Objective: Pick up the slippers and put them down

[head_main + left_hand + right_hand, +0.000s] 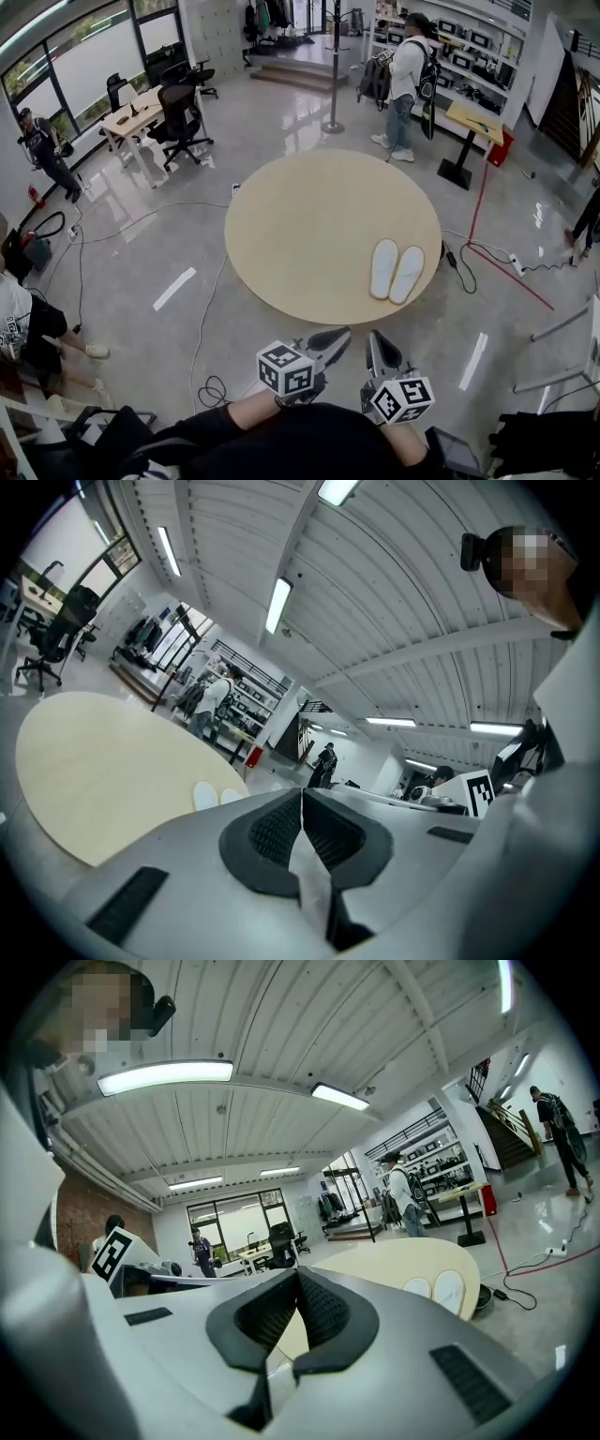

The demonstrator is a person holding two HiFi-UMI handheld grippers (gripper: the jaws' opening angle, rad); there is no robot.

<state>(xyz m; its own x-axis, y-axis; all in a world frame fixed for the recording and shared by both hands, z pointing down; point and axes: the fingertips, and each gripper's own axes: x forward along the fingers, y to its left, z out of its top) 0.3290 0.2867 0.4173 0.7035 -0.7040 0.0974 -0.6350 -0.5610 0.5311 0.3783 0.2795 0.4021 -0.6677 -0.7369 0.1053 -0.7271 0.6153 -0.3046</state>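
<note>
A pair of white slippers (397,271) lies side by side on the near right part of the round beige table (309,225). The same slippers (216,795) show small past the left jaws, and the slippers (437,1289) lie ahead to the right in the right gripper view. My left gripper (339,337) is shut with nothing in it, short of the table's near edge. My right gripper (377,343) is also shut and empty, close beside the left one. Both point roughly level toward the table, well short of the slippers.
The table (84,761) stands on a glossy grey floor with cables (487,258) trailing to its right. A person with a backpack (405,84) stands beyond the table by shelves. Office chairs and a desk (155,117) sit at the far left. Another person (42,150) stands at the left wall.
</note>
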